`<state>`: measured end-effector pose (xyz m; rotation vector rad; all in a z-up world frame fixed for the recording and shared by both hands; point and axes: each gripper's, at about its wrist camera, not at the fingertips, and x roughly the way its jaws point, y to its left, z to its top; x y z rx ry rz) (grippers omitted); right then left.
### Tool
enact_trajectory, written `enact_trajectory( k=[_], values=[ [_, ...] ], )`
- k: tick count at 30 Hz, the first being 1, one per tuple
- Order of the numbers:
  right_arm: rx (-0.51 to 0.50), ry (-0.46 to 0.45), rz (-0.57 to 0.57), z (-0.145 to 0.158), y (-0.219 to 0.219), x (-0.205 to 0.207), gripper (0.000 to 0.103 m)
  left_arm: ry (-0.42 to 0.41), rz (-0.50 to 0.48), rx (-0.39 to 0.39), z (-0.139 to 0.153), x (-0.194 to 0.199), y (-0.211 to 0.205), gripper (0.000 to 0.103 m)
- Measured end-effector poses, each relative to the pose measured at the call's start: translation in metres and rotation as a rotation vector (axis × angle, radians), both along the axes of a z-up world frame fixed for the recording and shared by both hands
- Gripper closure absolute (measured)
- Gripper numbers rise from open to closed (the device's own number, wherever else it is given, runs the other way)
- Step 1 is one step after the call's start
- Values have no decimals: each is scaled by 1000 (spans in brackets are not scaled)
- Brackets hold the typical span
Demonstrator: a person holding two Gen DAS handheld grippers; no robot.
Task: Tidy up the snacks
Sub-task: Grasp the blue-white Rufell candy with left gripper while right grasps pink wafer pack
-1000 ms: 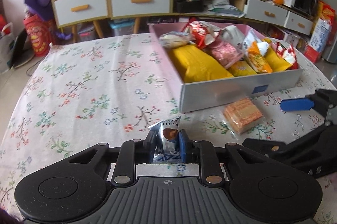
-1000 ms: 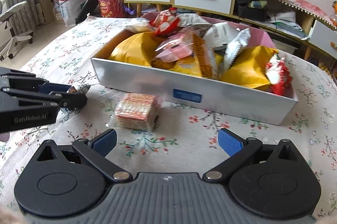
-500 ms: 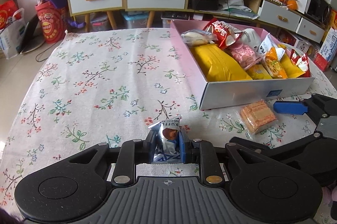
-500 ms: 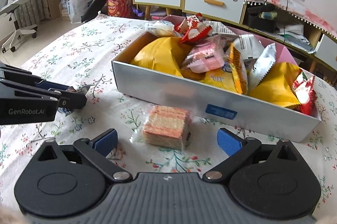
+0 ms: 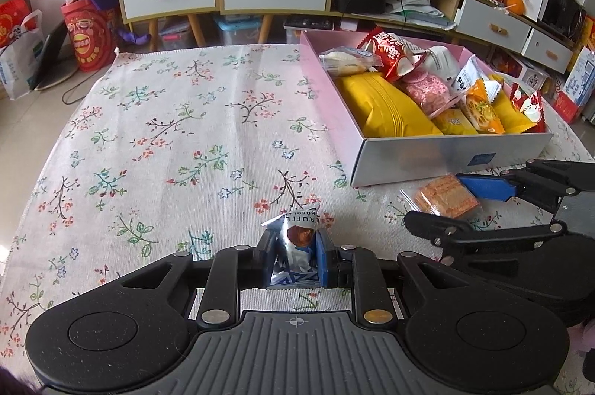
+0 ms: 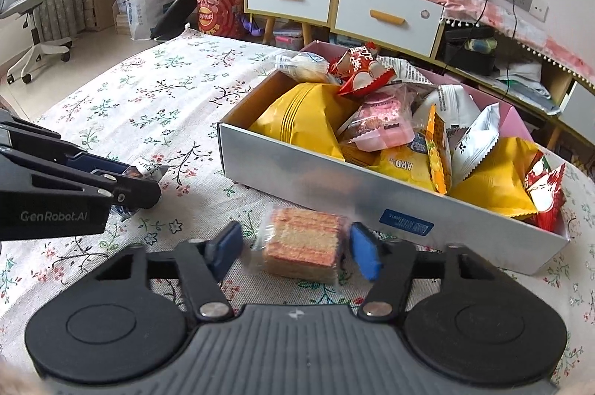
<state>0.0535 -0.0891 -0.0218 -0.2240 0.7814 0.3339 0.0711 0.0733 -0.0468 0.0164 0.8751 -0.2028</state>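
Left gripper, seen at 6 o'clock in its own wrist view, is clamped narrowly on a small silver-and-blue foil snack packet printed with a brown sweet, the blue pads pressing both sides and the packet's top standing up above the fingers. Right gripper is closing, its blue-padded fingers standing either side of a clear-wrapped block of orange-and-cream layered wafers; a narrow gap shows at the left pad, and whether the right pad touches the wrapper cannot be told. That wafer block lies on the white tablecloth patterned with small flowers and twigs, just in front of the near wall of the long shallow cardboard box with silver outside and pink lining. From the left wrist view the box sits toward 2 o'clock, the wafers toward 3 o'clock beneath the right gripper's blue pad. Inside the box lie a large yellow pillow bag, a red-and-white packet, a pink-wrapped snack, white foil sachets and further yellow bags, heaped together. In the right wrist view the left gripper enters at 9 o'clock, the foil packet at its tip.
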Motion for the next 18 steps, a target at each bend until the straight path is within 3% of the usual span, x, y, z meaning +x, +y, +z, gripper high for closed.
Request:
enact_trajectory(
  k=[6, 18],
  values=[
    [28, 30, 5, 3, -3, 1, 65, -3, -3, -10, 5, -2, -2, 83],
    [53, 33, 35, 19, -11, -7, 65, -10, -12, -26, 19, -7, -11, 83]
  ],
)
